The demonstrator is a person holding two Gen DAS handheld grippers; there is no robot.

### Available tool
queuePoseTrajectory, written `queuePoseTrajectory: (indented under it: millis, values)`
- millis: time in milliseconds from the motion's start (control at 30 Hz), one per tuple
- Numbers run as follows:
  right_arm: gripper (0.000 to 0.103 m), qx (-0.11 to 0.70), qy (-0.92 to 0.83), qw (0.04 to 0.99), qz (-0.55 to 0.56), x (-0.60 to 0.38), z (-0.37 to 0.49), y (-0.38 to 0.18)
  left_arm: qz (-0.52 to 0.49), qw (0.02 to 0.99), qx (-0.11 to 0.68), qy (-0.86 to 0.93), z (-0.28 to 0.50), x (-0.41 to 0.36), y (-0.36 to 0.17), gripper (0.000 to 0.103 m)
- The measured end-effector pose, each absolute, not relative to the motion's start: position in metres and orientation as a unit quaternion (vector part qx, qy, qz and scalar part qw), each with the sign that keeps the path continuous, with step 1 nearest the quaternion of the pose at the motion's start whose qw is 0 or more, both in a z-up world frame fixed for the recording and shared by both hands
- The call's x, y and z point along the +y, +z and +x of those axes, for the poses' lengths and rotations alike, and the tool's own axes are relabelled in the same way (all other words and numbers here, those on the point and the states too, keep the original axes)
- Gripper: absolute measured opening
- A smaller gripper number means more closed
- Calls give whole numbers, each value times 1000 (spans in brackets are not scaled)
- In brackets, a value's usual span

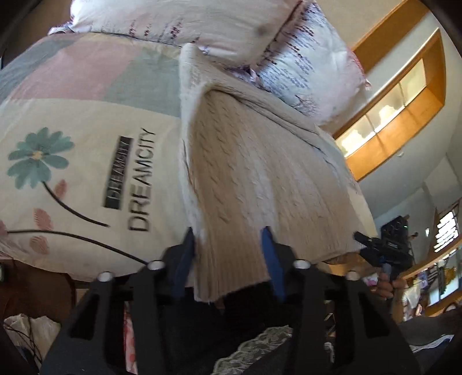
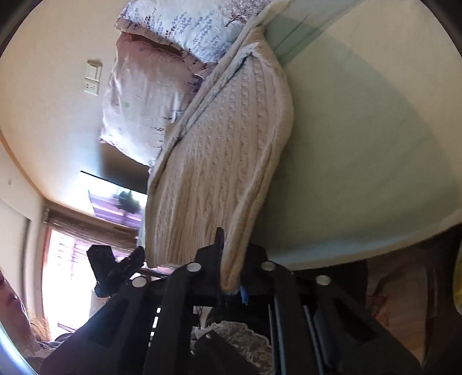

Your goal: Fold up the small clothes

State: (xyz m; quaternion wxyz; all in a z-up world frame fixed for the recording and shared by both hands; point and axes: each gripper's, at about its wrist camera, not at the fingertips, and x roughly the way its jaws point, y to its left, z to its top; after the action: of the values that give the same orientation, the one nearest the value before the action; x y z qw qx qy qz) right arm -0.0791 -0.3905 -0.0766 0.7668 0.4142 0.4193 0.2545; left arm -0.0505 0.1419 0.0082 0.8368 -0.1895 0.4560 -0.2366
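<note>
A beige cable-knit sweater (image 1: pixel 254 173) lies on a bed with a patterned sheet (image 1: pixel 86 115). My left gripper (image 1: pixel 231 259) has its blue-padded jaws apart, with the sweater's ribbed hem hanging between them. My right gripper (image 2: pixel 231 259) is shut on the sweater's other near edge (image 2: pixel 234 253); it also shows in the left wrist view (image 1: pixel 375 248) at the sweater's right corner. The sweater (image 2: pixel 219 150) stretches away toward the pillows, with one long side folded over. The left gripper shows in the right wrist view (image 2: pixel 115 265) at the sweater's left corner.
Two floral pillows (image 1: pixel 202 23) lie at the head of the bed, also seen in the right wrist view (image 2: pixel 150 80). A wooden shelf unit (image 1: pixel 404 101) is on the wall. A bright window (image 2: pixel 66 259) is to the left. A mint sheet area (image 2: pixel 361 129) spreads right of the sweater.
</note>
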Motion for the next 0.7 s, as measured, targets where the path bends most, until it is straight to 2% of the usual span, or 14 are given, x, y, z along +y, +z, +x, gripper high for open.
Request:
queuePoseTrajectory:
  millis: [33,67,167,267,433,467,500,533,567,600,633,667,700]
  values:
    - [8,406,266,765,423,-391,-76,-74,-195,833,457,-243,-48,141,7,13]
    - [8,395,275,765,428,-390,-72,-70,-199,828,457,-256,-43,139,8,6]
    - [8,326,314,779,434,-391,-39,-28,-198,826,448,-278,-24,132,12,6]
    - [8,261,339,784,449,-395,10,14,-196,846,413,-276,27,138,38,6]
    - [8,217,296,799,476,-398,133,50,-222,889,338,-214,155,164,89,6]
    - [9,225,267,804,482,-398,157,46,-218,893,340,-199,181,164,91,10]
    - [17,237,232,811,482,-399,178,41,-210,895,354,-175,217,161,86,10]
    - [39,266,178,825,466,-398,202,31,-214,891,366,-165,234,160,81,18]
    - [52,303,131,831,447,-397,218,20,-224,883,385,-145,251,163,70,40]
    - [59,323,119,824,451,-397,222,11,-232,880,393,-131,256,164,65,54]
    - [61,329,130,816,456,-396,221,3,-245,874,397,-134,255,170,58,68]
    - [66,331,143,815,454,-397,217,-2,-257,868,397,-150,251,176,51,69]
    - [76,327,141,826,437,-398,210,-4,-265,861,401,-167,246,178,41,69]
